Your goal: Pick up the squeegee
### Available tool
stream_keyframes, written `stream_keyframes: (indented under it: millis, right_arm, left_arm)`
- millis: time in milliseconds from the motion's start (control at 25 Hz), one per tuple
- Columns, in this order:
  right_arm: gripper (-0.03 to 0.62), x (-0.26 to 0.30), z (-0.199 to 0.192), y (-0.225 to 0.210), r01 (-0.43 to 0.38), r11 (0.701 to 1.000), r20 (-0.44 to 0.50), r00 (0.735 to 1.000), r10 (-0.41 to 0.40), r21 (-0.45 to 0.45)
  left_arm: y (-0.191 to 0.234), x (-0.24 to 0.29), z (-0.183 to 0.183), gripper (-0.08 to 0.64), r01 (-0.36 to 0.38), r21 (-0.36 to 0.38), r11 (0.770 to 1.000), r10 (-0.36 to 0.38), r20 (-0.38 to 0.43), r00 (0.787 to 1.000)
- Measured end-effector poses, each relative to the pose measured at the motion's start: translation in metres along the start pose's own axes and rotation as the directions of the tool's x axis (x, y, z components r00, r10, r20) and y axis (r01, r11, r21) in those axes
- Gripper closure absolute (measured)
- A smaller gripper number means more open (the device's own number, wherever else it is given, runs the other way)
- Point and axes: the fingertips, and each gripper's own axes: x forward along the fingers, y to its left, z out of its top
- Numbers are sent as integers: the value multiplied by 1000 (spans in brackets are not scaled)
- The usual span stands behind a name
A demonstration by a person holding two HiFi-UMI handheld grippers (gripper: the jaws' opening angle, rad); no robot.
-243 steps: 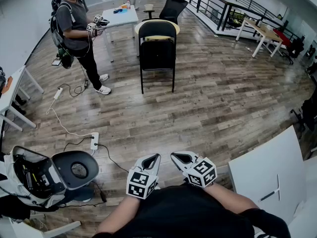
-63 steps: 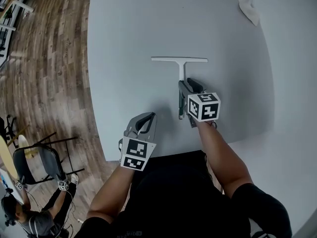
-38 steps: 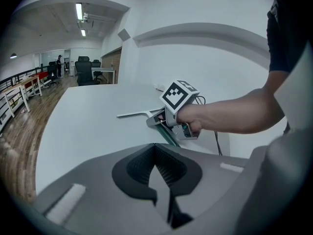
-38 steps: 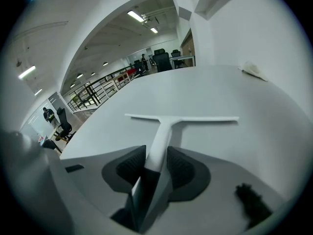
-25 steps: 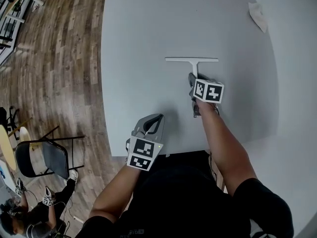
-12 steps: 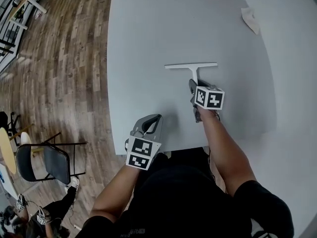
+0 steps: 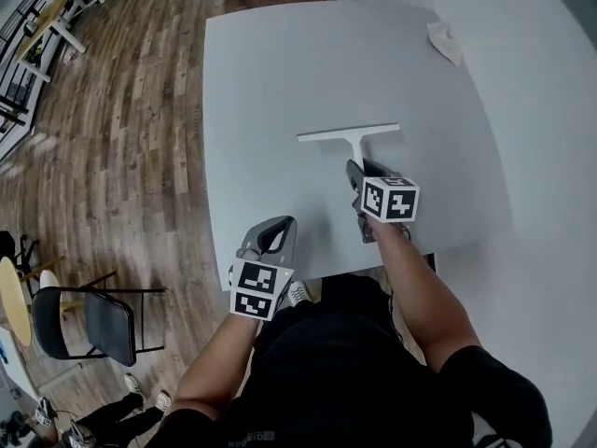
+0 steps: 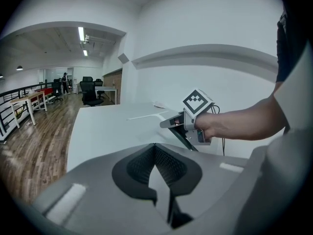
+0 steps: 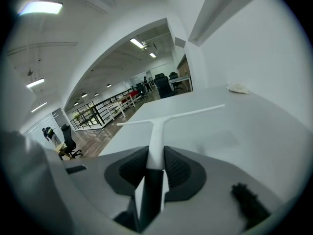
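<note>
The white T-shaped squeegee (image 7: 349,134) hangs a little above the grey-white table (image 7: 261,82), with its blade pointing away from me and tilted slightly. My right gripper (image 7: 356,168) is shut on its handle. In the right gripper view the handle (image 9: 156,136) runs out between the dark pads (image 9: 131,169) to the blade, and a faint shadow lies on the table under it. My left gripper (image 7: 278,224) hovers over the table's near edge with its jaws together and nothing in them. The left gripper view looks past those jaws (image 8: 155,148) to the right gripper (image 8: 171,123) and the squeegee (image 8: 146,115).
A crumpled white cloth (image 7: 445,40) lies at the table's far right corner. Wood floor runs along the table's left side, with a black folding chair (image 7: 93,315) there. A white wall stands to the right.
The right gripper has risen with the squeegee, which has come off the table and tilted a little. The left gripper has also risen slightly near the table's edge.
</note>
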Motion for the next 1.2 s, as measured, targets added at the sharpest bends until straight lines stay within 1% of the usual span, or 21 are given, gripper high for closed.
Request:
stream_keyframes:
  millis: [200, 400, 560, 760, 840, 1080, 1200]
  right_arm:
    - [495, -40, 5, 24, -21, 1000, 57, 998, 21, 8]
    - [495, -84, 12, 55, -56, 998, 116, 991, 58, -22]
    - [495, -121, 13, 82, -84, 995, 155, 984, 91, -50]
    - [495, -161, 11, 108, -114, 992, 201, 972, 121, -47]
    - [495, -174, 10, 118, -130, 990, 211, 967, 140, -61]
    - [495, -201, 14, 145, -198, 971, 227, 948, 224, -134]
    - [495, -209, 15, 147, -224, 961, 232, 938, 257, -160]
  left_arm:
    - [-9, -25, 7, 552, -3, 8, 1000, 2, 48, 999]
    - [-22, -50, 17, 552, 11, 9, 1000, -12, 100, 995]
    - [-32, -72, 27, 552, 24, 5, 1000, -24, 156, 987]
    - [-44, -93, 37, 552, 37, 5, 999, -37, 212, 976]
    - [-47, -98, 40, 552, 37, 6, 999, -37, 228, 973]
    - [-50, -115, 55, 552, -2, 2, 1000, 1, 289, 957]
    - [-57, -120, 60, 552, -27, -4, 1000, 27, 307, 951]
